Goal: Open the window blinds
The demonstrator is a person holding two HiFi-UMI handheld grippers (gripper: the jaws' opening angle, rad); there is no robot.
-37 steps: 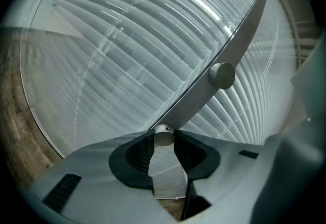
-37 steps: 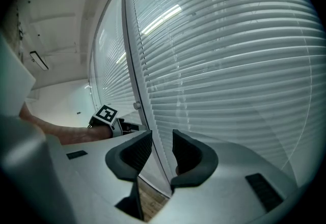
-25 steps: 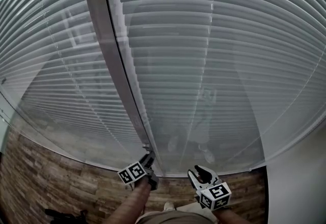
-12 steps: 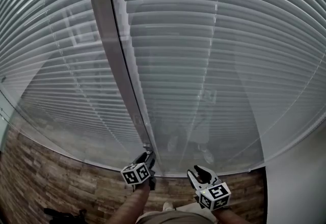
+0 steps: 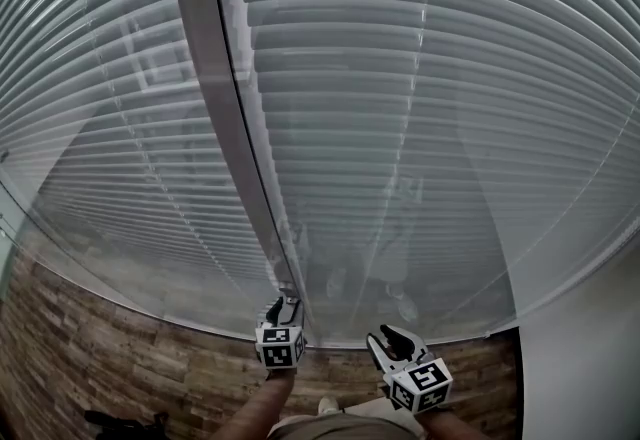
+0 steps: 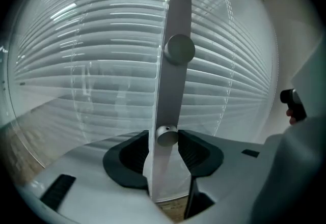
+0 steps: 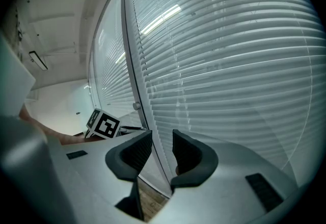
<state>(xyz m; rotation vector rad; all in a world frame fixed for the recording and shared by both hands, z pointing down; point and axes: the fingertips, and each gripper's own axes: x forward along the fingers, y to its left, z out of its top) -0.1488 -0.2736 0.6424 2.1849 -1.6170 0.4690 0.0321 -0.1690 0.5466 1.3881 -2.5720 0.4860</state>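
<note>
Head view shows the window blinds (image 5: 420, 128) filling most of the scene behind glass, slats overlapping, split by a grey upright post (image 5: 215, 108) that runs down toward the wood-plank floor (image 5: 120, 358); the left gripper (image 5: 283, 312) is at the post's lower end and the right gripper (image 5: 392, 339) is near it to the right. Left gripper view has the jaws drawn in narrow on a small round metal knob (image 6: 167, 136) fixed to the post, with a second knob (image 6: 179, 49) higher up; right gripper view shows its jaws parted, nothing between them.
</note>
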